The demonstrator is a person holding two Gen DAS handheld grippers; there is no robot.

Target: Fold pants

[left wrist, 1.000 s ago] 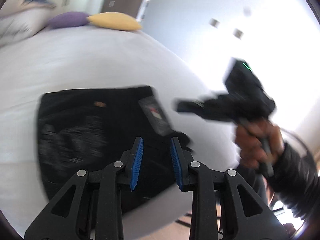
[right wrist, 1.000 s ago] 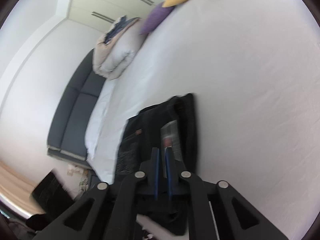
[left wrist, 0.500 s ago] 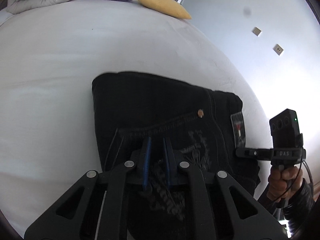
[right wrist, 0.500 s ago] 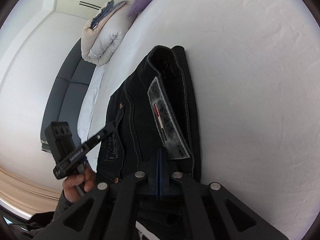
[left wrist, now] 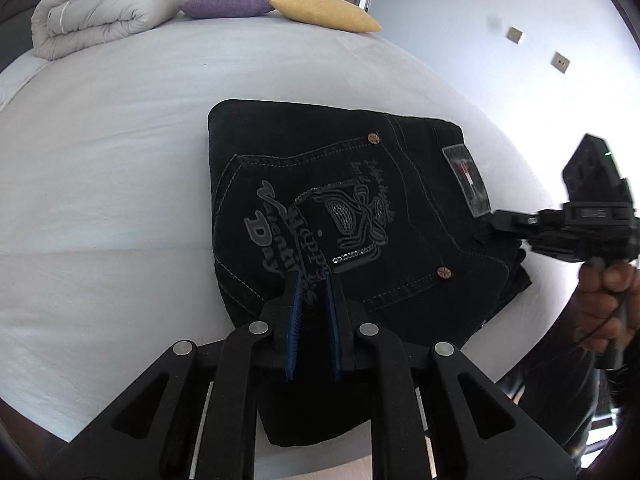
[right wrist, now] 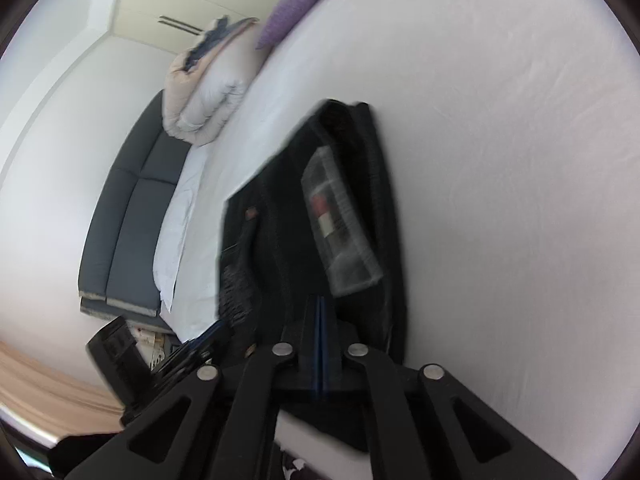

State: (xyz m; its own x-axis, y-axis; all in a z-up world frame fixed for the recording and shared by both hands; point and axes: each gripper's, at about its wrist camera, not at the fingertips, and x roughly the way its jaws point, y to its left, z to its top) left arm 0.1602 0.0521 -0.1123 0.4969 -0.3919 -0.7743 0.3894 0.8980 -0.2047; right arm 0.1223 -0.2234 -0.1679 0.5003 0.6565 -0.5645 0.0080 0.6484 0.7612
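The black jeans [left wrist: 340,208] lie folded into a compact rectangle on the white bed [left wrist: 100,168], back pocket with embroidery facing up and a grey waistband label [left wrist: 466,180] at the right. My left gripper [left wrist: 314,280] hovers over the near edge of the jeans, jaws a small gap apart, nothing between them. My right gripper [right wrist: 320,300] is shut with pads together, over the waistband end of the jeans [right wrist: 280,232] by the label [right wrist: 340,232]; it also shows in the left wrist view [left wrist: 486,226] at the jeans' right edge.
A rolled duvet [left wrist: 96,20], a purple cushion [left wrist: 224,4] and a yellow cushion [left wrist: 324,14] lie at the far end of the bed. A dark sofa [right wrist: 124,216] stands beside the bed. The bed's near edge is just under the grippers.
My left gripper has opened slightly and pulled back a little from the jeans. My right gripper has stayed shut and shifted along the waistband end; its view is blurred by motion.
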